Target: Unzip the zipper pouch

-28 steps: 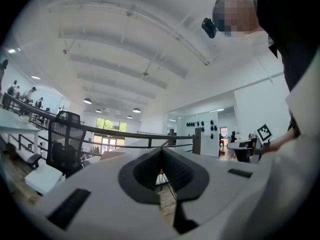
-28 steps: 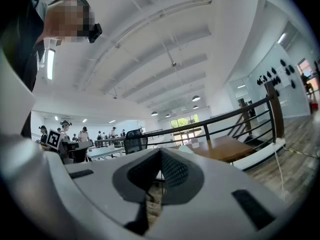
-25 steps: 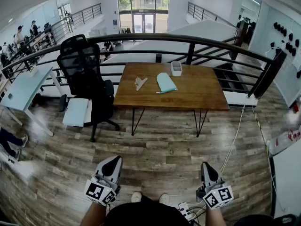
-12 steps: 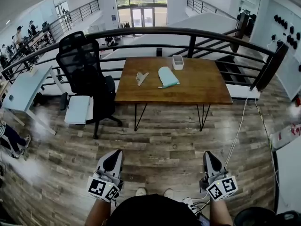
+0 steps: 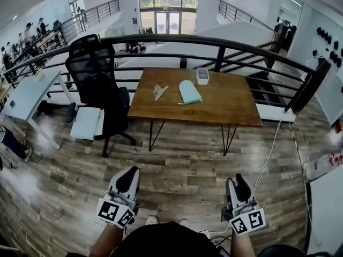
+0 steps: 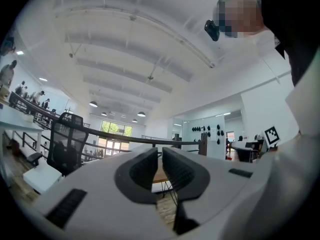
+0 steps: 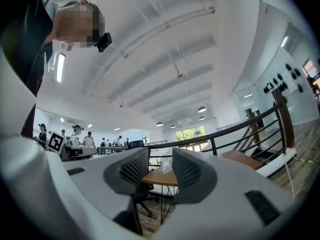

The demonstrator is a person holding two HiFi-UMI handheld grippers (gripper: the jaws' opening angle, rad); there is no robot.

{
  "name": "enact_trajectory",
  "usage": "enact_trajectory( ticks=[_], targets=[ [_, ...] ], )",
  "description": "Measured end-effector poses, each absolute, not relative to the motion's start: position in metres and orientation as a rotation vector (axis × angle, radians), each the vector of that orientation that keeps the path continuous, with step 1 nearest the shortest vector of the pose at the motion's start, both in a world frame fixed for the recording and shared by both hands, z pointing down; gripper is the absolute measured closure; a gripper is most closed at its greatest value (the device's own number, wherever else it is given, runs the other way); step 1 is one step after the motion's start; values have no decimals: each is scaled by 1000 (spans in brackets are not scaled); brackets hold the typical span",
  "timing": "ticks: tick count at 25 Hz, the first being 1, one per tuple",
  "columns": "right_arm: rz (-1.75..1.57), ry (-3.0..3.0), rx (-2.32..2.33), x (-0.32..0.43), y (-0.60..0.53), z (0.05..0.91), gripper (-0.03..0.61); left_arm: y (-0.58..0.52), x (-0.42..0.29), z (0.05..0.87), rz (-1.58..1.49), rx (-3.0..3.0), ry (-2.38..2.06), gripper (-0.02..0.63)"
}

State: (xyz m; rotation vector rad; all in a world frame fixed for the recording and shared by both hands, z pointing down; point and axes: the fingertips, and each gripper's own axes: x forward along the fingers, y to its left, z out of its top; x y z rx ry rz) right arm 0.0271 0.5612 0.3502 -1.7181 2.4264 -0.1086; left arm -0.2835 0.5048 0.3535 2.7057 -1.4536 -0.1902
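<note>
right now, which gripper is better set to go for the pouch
Right, marginally. Both are held well short of the table, about equally far from the pouch, but the right gripper has just been opening its jaws, nothing between them, while the left gripper is shut.

The white-and-black left gripper [image 5: 127, 180] is held level, low in front of the person, its jaws together with nothing between them. The matching right gripper [image 5: 238, 187] also points level. Its jaws have just been opening and stand apart, with nothing between them.
</note>
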Motion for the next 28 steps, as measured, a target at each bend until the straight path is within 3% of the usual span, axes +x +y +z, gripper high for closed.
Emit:
enact_trajectory(
  ticks=[3,5,6,13,28],
  targets=[
    [-116,2419,-1705,40,564,352,376,507,-264,352,-189,2721,-1431,574],
    [-138,2410,-1692,49,566,355,263,508,-255,353,-174,2720,-1438,425],
    [-146,2402,-1687,54,567,356,231,508,-252,352,-177,2708,-1453,387],
    [-142,2430,-1672,78,575,357,229,518,-236,349,-198,2643,-1553,334],
    [-236,2452,-1650,98,568,386,296,538,-235,367,-126,2556,-1644,330]
  ],
)
